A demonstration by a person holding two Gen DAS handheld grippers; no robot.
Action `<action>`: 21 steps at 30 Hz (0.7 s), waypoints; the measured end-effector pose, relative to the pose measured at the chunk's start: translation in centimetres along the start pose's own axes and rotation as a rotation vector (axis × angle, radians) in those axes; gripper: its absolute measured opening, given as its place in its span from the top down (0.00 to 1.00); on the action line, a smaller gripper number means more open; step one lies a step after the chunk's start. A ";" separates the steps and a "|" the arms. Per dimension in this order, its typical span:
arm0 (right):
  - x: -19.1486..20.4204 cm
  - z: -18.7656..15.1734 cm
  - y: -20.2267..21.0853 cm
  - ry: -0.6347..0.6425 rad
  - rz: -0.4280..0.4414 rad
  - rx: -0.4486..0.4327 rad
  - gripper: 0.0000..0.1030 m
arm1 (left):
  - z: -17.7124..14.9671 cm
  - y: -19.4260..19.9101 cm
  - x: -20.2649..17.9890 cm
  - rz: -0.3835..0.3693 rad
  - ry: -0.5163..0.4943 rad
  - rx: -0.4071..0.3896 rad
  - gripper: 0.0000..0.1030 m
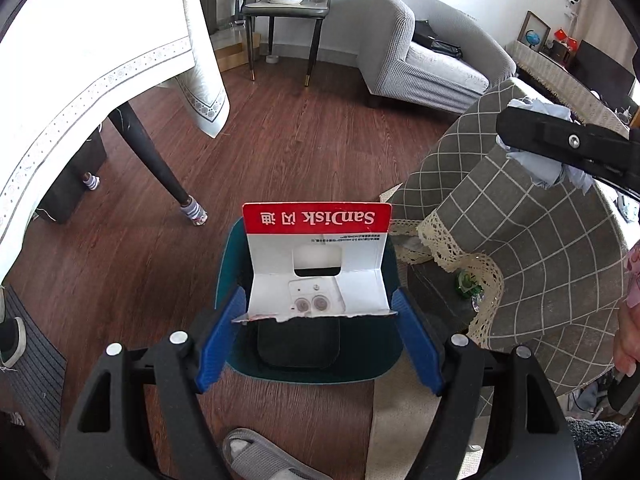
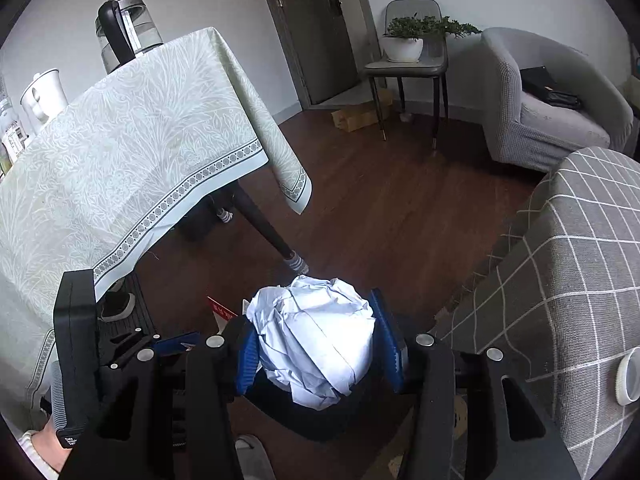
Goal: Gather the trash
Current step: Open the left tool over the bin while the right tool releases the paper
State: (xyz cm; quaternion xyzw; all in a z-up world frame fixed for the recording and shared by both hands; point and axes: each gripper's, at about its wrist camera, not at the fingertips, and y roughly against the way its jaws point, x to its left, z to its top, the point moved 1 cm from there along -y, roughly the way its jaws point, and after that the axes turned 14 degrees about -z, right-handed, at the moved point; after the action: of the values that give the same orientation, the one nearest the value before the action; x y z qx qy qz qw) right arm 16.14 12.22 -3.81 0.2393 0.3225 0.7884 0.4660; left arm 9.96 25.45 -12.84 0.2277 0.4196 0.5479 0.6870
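Note:
My left gripper (image 1: 320, 320) is shut on a torn red-and-white SanDisk card package (image 1: 318, 264) and holds it over a dark teal trash bin (image 1: 360, 364) on the floor. My right gripper (image 2: 316, 332) is shut on a crumpled ball of pale blue paper (image 2: 316, 340), above the same dark bin (image 2: 316, 416). In the left wrist view the right gripper (image 1: 568, 144) shows at the upper right with the paper ball (image 1: 536, 164). In the right wrist view the left gripper (image 2: 120, 352) shows at the lower left, with a red corner of the package (image 2: 222, 310).
A table with a pale green cloth (image 2: 120, 152) stands to the left, its dark leg (image 1: 152, 156) near the bin. A grey checked cloth (image 1: 520, 240) covers furniture on the right. A grey armchair (image 1: 424, 56), a chair with a plant (image 1: 288, 4) and a slipper (image 1: 256, 456) are around.

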 end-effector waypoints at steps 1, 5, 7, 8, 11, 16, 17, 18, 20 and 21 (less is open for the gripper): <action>0.2 0.0 -0.2 0.002 0.002 0.005 0.51 | -0.1 -0.2 0.2 -0.001 0.005 0.007 0.25; 0.9 -0.3 -1.3 0.020 0.001 0.036 0.51 | -0.6 -0.6 0.7 0.012 0.013 0.029 0.20; 1.1 -0.6 -2.0 0.024 -0.003 0.056 0.51 | -0.6 -0.3 0.9 0.014 0.016 0.023 0.17; 1.1 -0.8 -2.3 0.024 -0.003 0.067 0.51 | -0.6 -0.2 1.1 0.010 0.022 0.017 0.17; 1.3 -1.1 -3.3 0.021 -0.005 0.094 0.51 | -0.4 0.7 1.5 -0.002 0.037 -0.016 0.17; 1.8 -1.6 -4.7 0.028 -0.019 0.127 0.51 | -0.1 2.4 1.8 0.000 0.043 -0.072 0.19; 1.9 -1.8 -5.1 0.030 -0.021 0.136 0.51 | -0.1 2.7 1.8 0.004 0.039 -0.078 0.21; 2.0 -1.9 -5.4 0.032 -0.023 0.146 0.51 | 0.0 3.0 1.8 0.007 0.036 -0.085 0.22; 2.1 -2.4 -6.1 0.035 -0.027 0.165 0.51 | 0.1 3.6 1.9 0.003 0.037 -0.100 0.24; 2.2 -2.6 -6.5 0.036 -0.029 0.174 0.51 | 0.2 3.9 1.8 -0.003 0.040 -0.108 0.25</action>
State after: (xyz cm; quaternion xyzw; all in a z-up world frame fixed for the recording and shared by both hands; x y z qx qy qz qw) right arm 17.18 15.81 -10.13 0.2598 0.4015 0.7549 0.4488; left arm 8.06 28.36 -10.30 0.1787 0.4033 0.5732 0.6906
